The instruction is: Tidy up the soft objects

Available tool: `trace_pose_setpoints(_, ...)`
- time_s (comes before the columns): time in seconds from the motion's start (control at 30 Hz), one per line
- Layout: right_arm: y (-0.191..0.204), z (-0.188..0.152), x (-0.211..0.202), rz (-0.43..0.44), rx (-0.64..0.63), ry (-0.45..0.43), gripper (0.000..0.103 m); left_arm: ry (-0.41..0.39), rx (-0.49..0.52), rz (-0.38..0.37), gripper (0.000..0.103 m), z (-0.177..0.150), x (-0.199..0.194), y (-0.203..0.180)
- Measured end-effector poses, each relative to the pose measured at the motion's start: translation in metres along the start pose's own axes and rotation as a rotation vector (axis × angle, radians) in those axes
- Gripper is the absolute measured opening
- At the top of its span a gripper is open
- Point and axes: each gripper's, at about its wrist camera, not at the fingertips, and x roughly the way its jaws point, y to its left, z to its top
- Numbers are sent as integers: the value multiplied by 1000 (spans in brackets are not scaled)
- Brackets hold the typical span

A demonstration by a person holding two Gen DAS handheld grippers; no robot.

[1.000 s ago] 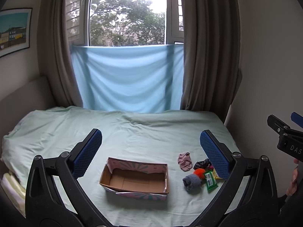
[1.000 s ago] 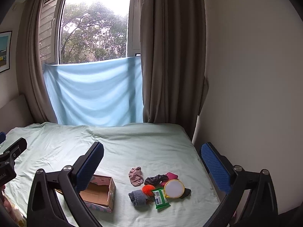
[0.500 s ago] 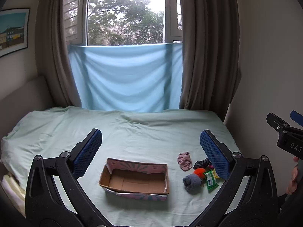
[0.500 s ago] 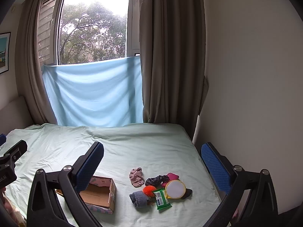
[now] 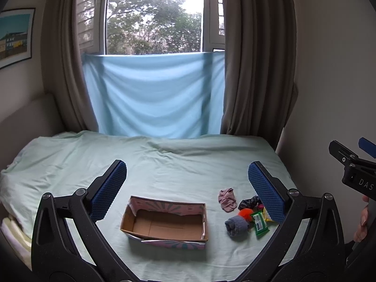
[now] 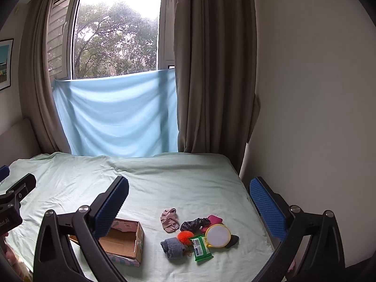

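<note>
An open cardboard box (image 5: pixel 164 223) sits empty on the pale green bed; it also shows in the right wrist view (image 6: pixel 124 242). To its right lies a small pile: a pink cloth (image 6: pixel 169 219), a grey rolled sock (image 6: pixel 172 248), an orange pompom (image 6: pixel 184 236), a dark patterned scrunchie (image 6: pixel 195 223), a green packet (image 6: pixel 199 250), a round yellow-rimmed mirror (image 6: pixel 217 235) and a pink item (image 6: pixel 214 219). My left gripper (image 5: pixel 188 192) is open and empty, above the box. My right gripper (image 6: pixel 188 206) is open and empty, above the pile.
The bed (image 5: pixel 164 164) meets a window wall with a blue cloth (image 5: pixel 152 96) and brown curtains (image 5: pixel 253 70). A bare wall (image 6: pixel 317 117) runs along the bed's right side. The right gripper's body shows at the left view's right edge (image 5: pixel 354 171).
Both views have shifted very slightly; the grippers stay open and nothing on the bed has moved.
</note>
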Motion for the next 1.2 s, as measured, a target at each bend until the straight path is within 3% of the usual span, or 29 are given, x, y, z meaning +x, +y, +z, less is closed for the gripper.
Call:
trace_pose_setpoints(0.87, 7, 2, 5, 5, 6, 10, 103, 19, 2, -4, 103, 2, 9, 1)
trace_pose_setpoints(1.07, 7, 2, 15, 7, 14, 37, 103, 56, 6, -3, 103, 5, 21, 2)
trace_pose_setpoints(1.2, 3, -4, 26, -5, 31, 57, 103, 104, 29, -19, 103, 4, 50, 0)
